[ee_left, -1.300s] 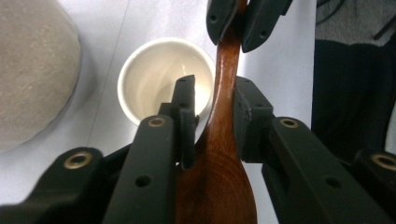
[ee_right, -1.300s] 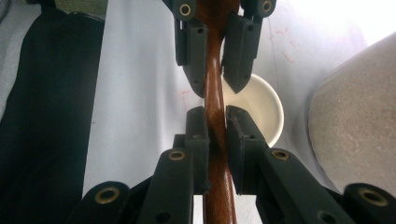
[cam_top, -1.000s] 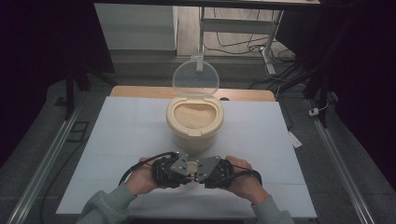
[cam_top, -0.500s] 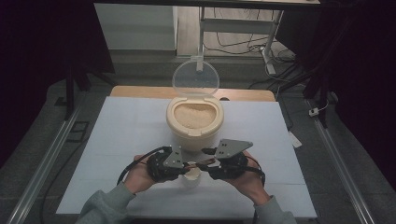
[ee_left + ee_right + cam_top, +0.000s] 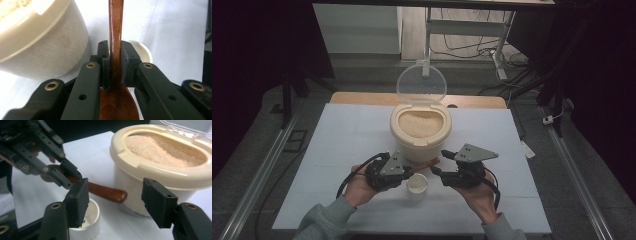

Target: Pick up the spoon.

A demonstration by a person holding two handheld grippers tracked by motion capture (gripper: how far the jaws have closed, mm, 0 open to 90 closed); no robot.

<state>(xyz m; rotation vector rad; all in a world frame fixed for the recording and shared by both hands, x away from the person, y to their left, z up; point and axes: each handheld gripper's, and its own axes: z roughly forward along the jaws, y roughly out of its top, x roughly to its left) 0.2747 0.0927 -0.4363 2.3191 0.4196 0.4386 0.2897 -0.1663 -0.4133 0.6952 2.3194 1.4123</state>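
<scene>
Spoon (image 5: 422, 165) work sits at the near side of the cream container (image 5: 420, 131), the largest thing on the pale table (image 5: 337, 145): a round plastic tub, matte outside, filled with fine tan grains, its clear lid (image 5: 421, 83) standing upright behind it. Just in front of the container stands a small white cup (image 5: 416, 186), smooth and round; what it holds is hard to make out. The wooden spoon, dark brown and glossy, lies with its long axis roughly level, its handle pointing toward the right gripper (image 5: 443, 163) and passing just in front of the container's wall, above the cup. The left gripper (image 5: 407, 171) is clamped on the spoon's neck; in the left gripper view its bowl (image 5: 119, 105) is cut off at the bottom edge and the handle runs out of the top. The right gripper's jaws stand wide apart (image 5: 113, 206), holding nothing, with the rounded handle end (image 5: 117, 194) between them, a little beyond.
</scene>
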